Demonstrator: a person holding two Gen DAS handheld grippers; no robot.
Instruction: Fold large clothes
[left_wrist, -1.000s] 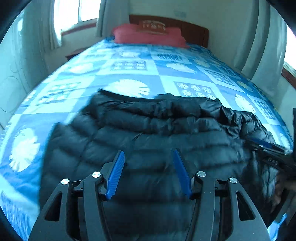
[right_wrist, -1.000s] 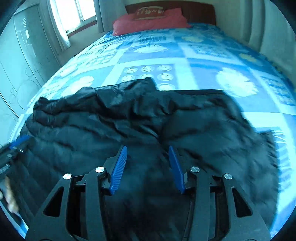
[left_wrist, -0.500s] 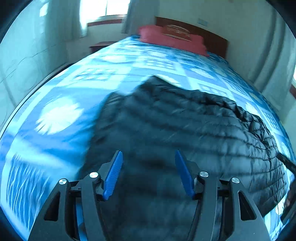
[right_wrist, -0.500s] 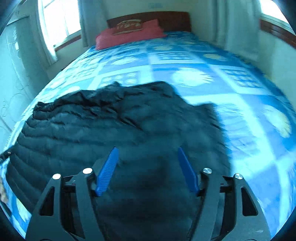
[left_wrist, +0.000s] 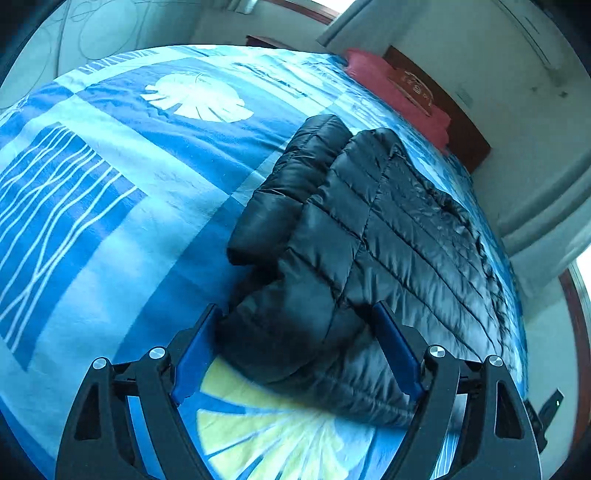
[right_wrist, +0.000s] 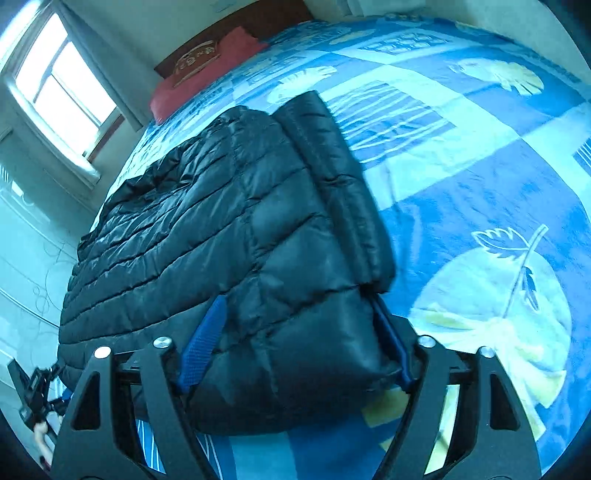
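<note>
A black quilted puffer jacket (left_wrist: 388, 236) lies flat on the blue patterned bedspread (left_wrist: 110, 206). My left gripper (left_wrist: 295, 336) is open, its blue fingers either side of the jacket's near left corner, beside a folded sleeve (left_wrist: 288, 192). In the right wrist view the same jacket (right_wrist: 207, 229) fills the left half. My right gripper (right_wrist: 295, 332) is open, its fingers astride the jacket's near right corner, below the other sleeve (right_wrist: 332, 166). The left gripper shows small at the lower left of the right wrist view (right_wrist: 37, 391).
A red pillow (right_wrist: 207, 70) and dark wooden headboard (left_wrist: 443, 110) are at the far end of the bed. A window (right_wrist: 62, 88) with curtains is on the left wall. Pale walls stand close on both sides of the bed.
Both grippers have swung outward and down from above the jacket's middle to its two near corners. The jaws stay open and now straddle the jacket's edge.
</note>
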